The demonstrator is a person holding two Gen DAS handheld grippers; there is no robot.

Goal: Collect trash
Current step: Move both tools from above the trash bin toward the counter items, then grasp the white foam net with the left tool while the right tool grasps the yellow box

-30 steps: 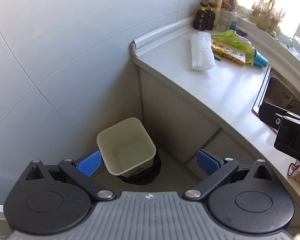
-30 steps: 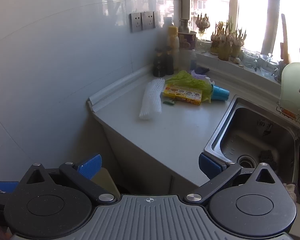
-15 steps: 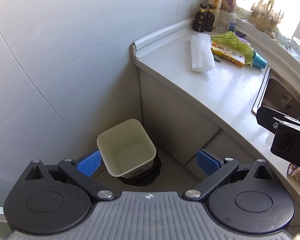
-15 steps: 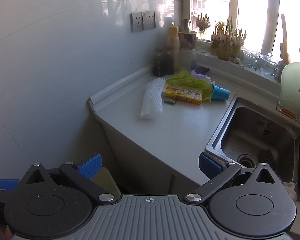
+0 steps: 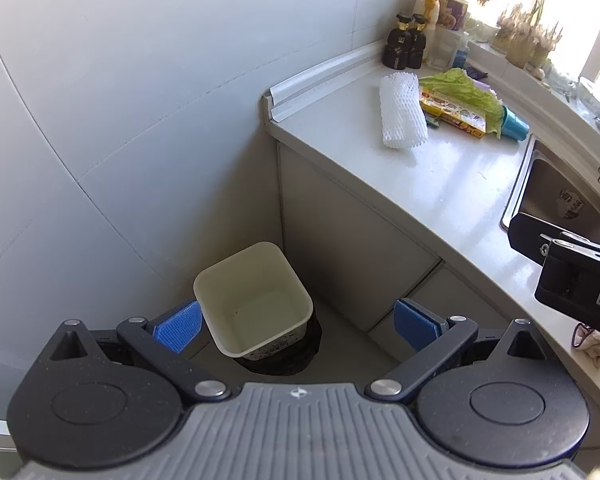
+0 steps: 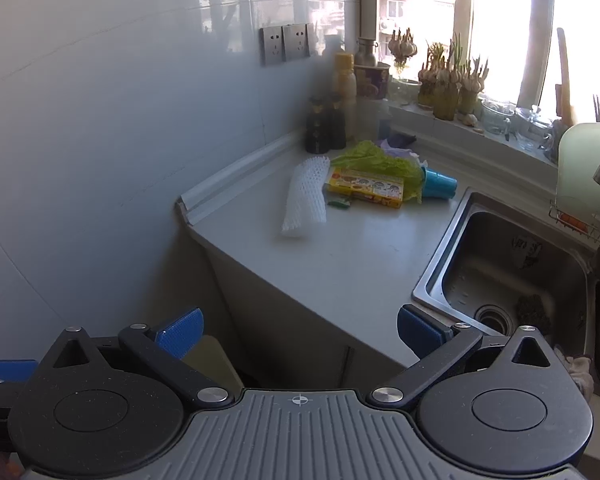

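On the counter [image 6: 356,248], near its back corner, lay the trash to be gathered: a white foam net sleeve [image 6: 305,203], a yellow printed carton [image 6: 365,188] just beside it, a limp green leaf [image 6: 376,162] draped behind the carton, and a blue cup [image 6: 440,184] lying on its side at the leaf's far end. The sleeve looked very light and springy; it would likely squash under any squeeze, so a pinch across its middle seemed the safest hold. The carton appeared light but stiffer, best taken across its narrow width. The leaf would be floppy and might tear or trail. The cup, smooth plastic by its look, could roll or slip, so a grip over its rim seemed wiser.

The right tongs [image 6: 298,330] were spread wide and held nothing, pointing toward the pile from well short of it, out beyond the counter's front edge. The left tongs [image 5: 296,326] were likewise spread and empty, aimed down at a cream bin [image 5: 254,300] standing on the floor against the cabinet, directly between their blue pads [image 5: 178,326]. In the left wrist view the sleeve [image 5: 402,116] sat far up and to the right, well apart from those tongs. The bin looked bare inside.
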